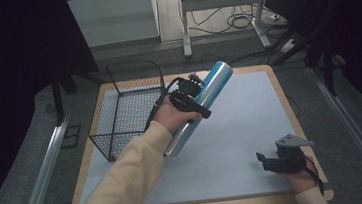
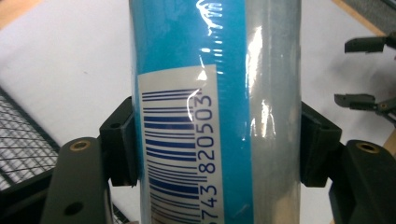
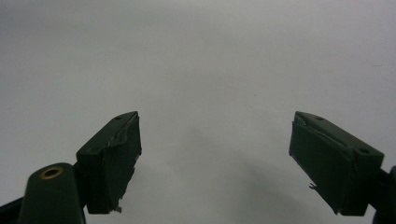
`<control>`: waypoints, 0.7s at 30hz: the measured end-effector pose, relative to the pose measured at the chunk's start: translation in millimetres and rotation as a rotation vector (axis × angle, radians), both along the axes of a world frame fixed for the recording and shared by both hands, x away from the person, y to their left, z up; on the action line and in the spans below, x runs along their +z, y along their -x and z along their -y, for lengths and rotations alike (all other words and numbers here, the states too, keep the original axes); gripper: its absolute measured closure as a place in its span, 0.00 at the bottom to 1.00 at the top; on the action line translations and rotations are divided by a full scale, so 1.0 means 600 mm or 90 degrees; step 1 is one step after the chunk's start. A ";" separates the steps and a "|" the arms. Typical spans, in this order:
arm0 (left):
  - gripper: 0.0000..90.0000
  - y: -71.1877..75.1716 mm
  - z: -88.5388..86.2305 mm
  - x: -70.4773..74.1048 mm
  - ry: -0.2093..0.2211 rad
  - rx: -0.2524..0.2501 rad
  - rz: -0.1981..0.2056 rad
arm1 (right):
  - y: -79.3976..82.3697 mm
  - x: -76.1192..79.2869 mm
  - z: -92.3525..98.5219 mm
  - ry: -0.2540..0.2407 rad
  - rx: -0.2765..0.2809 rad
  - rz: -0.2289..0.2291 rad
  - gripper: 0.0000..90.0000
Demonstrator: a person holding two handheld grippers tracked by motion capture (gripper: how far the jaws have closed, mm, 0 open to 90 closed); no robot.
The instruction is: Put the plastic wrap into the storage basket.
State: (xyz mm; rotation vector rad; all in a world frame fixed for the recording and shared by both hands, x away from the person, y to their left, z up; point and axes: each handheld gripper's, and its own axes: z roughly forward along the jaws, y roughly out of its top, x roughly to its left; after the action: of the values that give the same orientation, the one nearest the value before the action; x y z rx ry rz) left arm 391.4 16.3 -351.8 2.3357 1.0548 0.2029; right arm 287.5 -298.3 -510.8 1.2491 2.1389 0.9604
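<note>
Left hand-held gripper (image 1: 190, 92) clamps a blue-and-silver roll (image 1: 204, 101) at centre frame, tilted above the grey surface (image 1: 241, 121). Just left of it stands a wire basket (image 1: 124, 107). The right hand-held gripper (image 1: 270, 159), lower right, stands open over bare surface. The left gripper view reveals the roll's barcode label (image 2: 180, 154).

Your high view looks forward and down from your side onto the whole table (image 1: 251, 125), with the wire basket (image 1: 129, 107) far left and the floor beyond. Your left gripper view sits very close against the blue roll (image 2: 215, 112), sharing that roll (image 1: 204, 100) and the right gripper (image 2: 369, 70) with the high view. Your right gripper view faces bare tabletop (image 3: 196, 60) from close range.
</note>
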 end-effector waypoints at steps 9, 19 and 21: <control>0.35 -0.013 -0.026 0.020 0.004 0.018 0.010 | 0.000 0.000 0.000 0.002 0.000 0.001 0.19; 0.35 -0.026 -0.055 0.029 -0.001 0.045 0.017 | 0.000 0.000 0.000 0.004 0.000 -0.001 0.19; 0.35 -0.028 -0.062 0.028 0.002 0.053 0.016 | 0.000 0.000 0.001 0.005 0.000 0.002 0.19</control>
State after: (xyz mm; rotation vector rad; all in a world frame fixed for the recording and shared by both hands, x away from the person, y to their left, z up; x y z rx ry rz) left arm 408.4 53.5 -334.8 2.2827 1.1399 0.2603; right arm 287.4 -298.7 -510.6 1.2425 2.1377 0.9529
